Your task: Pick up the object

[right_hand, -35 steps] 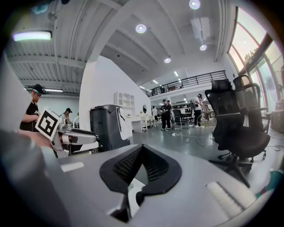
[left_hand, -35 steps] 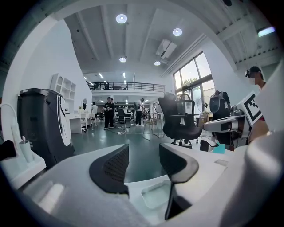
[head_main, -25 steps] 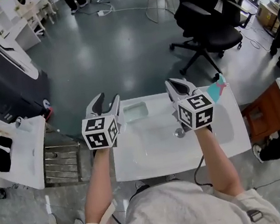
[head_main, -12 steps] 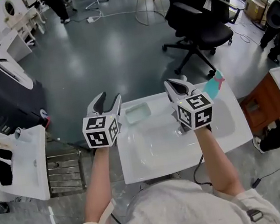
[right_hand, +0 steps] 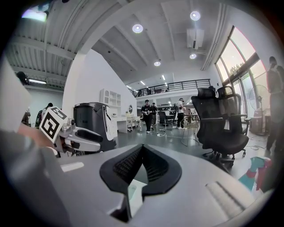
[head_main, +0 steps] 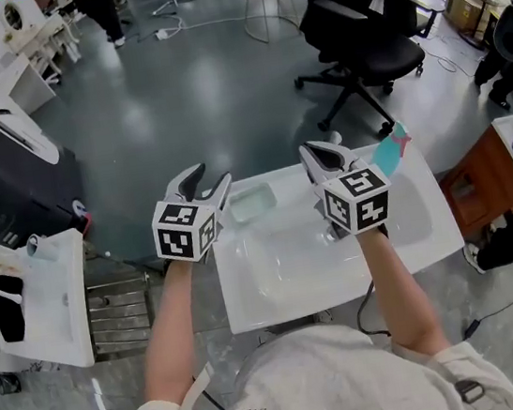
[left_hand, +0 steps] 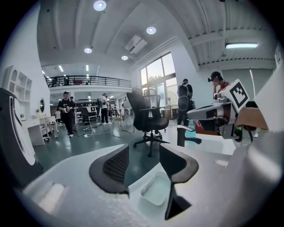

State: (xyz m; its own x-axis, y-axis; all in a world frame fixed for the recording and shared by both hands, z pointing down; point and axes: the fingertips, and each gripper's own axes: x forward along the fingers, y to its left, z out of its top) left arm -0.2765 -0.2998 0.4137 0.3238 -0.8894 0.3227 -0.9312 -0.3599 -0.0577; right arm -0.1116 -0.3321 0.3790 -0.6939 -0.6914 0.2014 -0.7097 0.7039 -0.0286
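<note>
A shallow pale green dish (head_main: 252, 202) lies at the far left corner of a white basin top (head_main: 252, 310). My left gripper (head_main: 205, 186) hovers just left of the dish, open and empty. In the left gripper view the dish (left_hand: 155, 188) shows below and between the spread jaws of the left gripper (left_hand: 143, 155). My right gripper (head_main: 323, 154) is shut with nothing in it, above the basin's far middle. A teal and pink bottle (head_main: 391, 154) stands at the far right corner, to the right of that gripper. The right gripper (right_hand: 142, 148) points over the far edge.
A metal tap knob (head_main: 331, 233) sits in the basin under my right wrist. A black office chair (head_main: 367, 37) stands beyond the basin. A dark machine (head_main: 4, 159) and a second white sink unit (head_main: 33, 297) are at the left. A wooden cabinet (head_main: 485, 181) is at the right.
My left gripper has turned and shifted slightly right, toward the green dish, still open. The right gripper has stayed shut in nearly the same place.
</note>
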